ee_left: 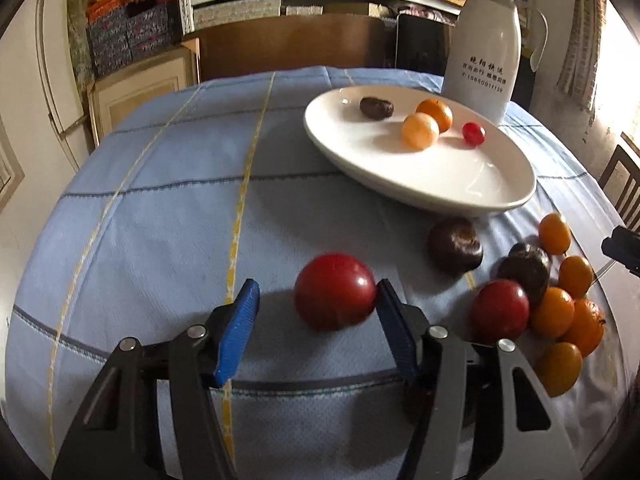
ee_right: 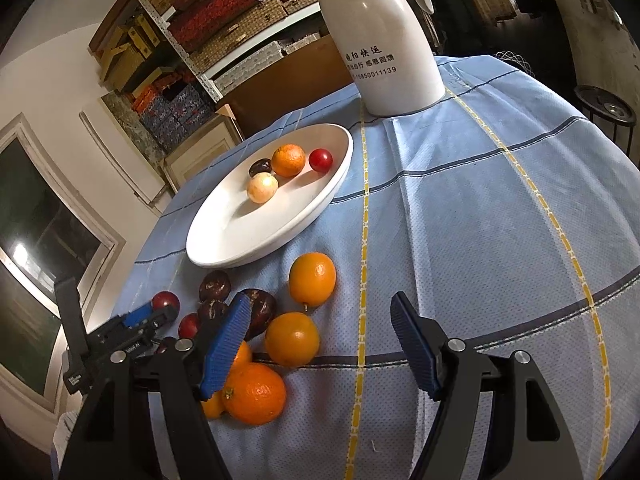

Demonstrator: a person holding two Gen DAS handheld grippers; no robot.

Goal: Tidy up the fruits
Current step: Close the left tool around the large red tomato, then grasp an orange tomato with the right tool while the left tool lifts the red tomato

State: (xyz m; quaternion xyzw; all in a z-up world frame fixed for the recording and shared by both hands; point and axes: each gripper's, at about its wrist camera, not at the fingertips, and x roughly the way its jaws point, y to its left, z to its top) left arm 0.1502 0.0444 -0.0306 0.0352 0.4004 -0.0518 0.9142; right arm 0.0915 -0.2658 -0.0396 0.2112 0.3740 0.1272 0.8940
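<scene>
the left gripper is wide open, low over the blue cloth. a big red tomato sits on the cloth between its two blue fingers, touching the right finger and apart from the other one. the right gripper is wide open too and holds nothing; only cloth is between its fingers. near its left finger lies a pile of oranges and dark brown fruits. the white plate sits farther back with two orange fruits, a small red one and a brown one on it. a tall white jug stands behind the plate.
</scene>
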